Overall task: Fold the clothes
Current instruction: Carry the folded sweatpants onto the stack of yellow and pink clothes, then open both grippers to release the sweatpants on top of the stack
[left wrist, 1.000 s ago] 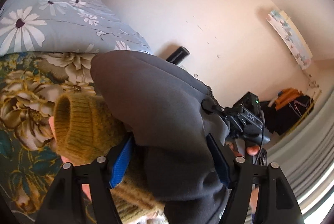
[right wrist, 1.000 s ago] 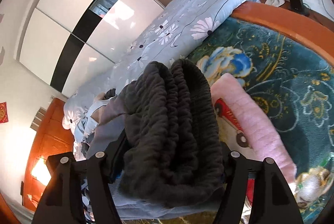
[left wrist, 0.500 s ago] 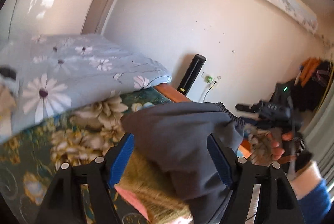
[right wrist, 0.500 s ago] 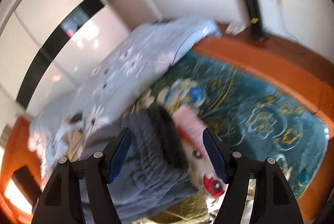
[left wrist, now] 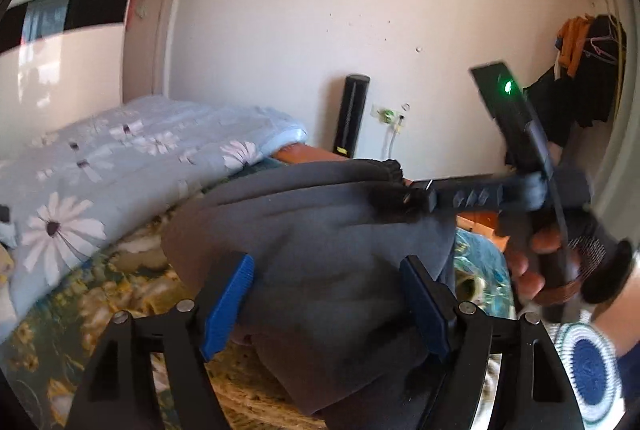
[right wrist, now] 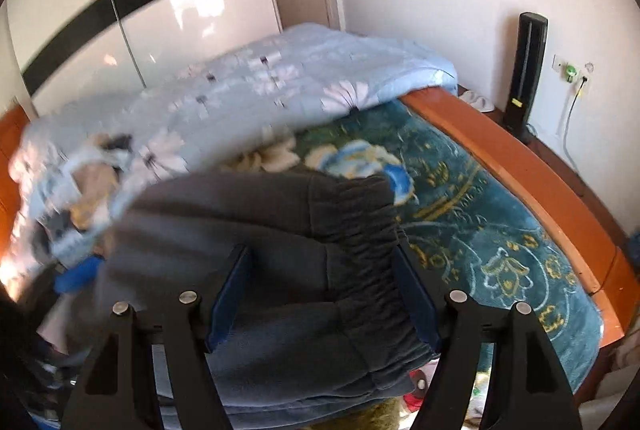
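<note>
A dark grey fleece garment (left wrist: 320,242) with a gathered elastic waistband (right wrist: 360,226) hangs bunched between both grippers above the bed. My left gripper (left wrist: 326,298) has its blue pads around the grey cloth and holds it. My right gripper (right wrist: 322,294) has its pads around the waistband end of the same garment (right wrist: 256,230). The right gripper also shows in the left wrist view (left wrist: 416,203), clamped on the waistband, with the person's hand behind it.
The bed has a teal floral blanket (right wrist: 492,213) and an orange wooden frame (right wrist: 532,181). A light blue daisy quilt (right wrist: 248,97) lies piled at the back. A pile of other clothes (right wrist: 72,213) sits at the left. A black tower (right wrist: 526,69) stands by the wall.
Both grippers have lifted and swung the grey garment up and towards the foot of the bed. The mustard sleeve and pink garment have dropped out of the views.
</note>
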Demonstrator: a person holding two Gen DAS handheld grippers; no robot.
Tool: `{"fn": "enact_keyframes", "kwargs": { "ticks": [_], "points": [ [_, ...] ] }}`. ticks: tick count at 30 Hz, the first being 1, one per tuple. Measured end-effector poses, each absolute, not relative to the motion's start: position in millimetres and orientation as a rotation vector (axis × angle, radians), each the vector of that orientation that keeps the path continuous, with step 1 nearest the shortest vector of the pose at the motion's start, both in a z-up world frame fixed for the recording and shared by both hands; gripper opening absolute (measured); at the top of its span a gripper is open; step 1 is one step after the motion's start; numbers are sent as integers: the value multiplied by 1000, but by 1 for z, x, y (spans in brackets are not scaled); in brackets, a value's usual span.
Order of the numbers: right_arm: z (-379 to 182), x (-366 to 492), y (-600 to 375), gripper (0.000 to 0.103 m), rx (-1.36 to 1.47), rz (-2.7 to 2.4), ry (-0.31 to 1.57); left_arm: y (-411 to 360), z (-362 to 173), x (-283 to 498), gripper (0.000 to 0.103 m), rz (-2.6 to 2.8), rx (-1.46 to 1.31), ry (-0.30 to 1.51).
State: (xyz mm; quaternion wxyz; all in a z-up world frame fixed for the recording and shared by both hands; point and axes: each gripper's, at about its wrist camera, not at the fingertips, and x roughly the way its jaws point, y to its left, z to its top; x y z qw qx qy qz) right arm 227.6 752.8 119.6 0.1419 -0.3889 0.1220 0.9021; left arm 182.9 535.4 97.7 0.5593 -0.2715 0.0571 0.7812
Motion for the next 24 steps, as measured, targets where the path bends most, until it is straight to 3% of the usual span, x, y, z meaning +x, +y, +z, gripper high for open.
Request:
{"fn": "enact_keyframes", "kwargs": {
  "ticks": [10,13,17,20,24],
  "points": [
    [153,260,718,74,-994,2632,281,515,109,172,80,1863,-719,51],
    [165,285,691,75,-948,2653,256,490,112,183,90,1906,-725,48],
    [150,308,655,75,-1013,2637,152,461,102,206,103,1953,-720,56],
    [132,323,638,83,-1047,2623,109,449,91,220,103,1940,-752,51],
    [112,334,627,86,-1068,2607,138,452,76,232,103,1952,-803,112]
  ]
}}
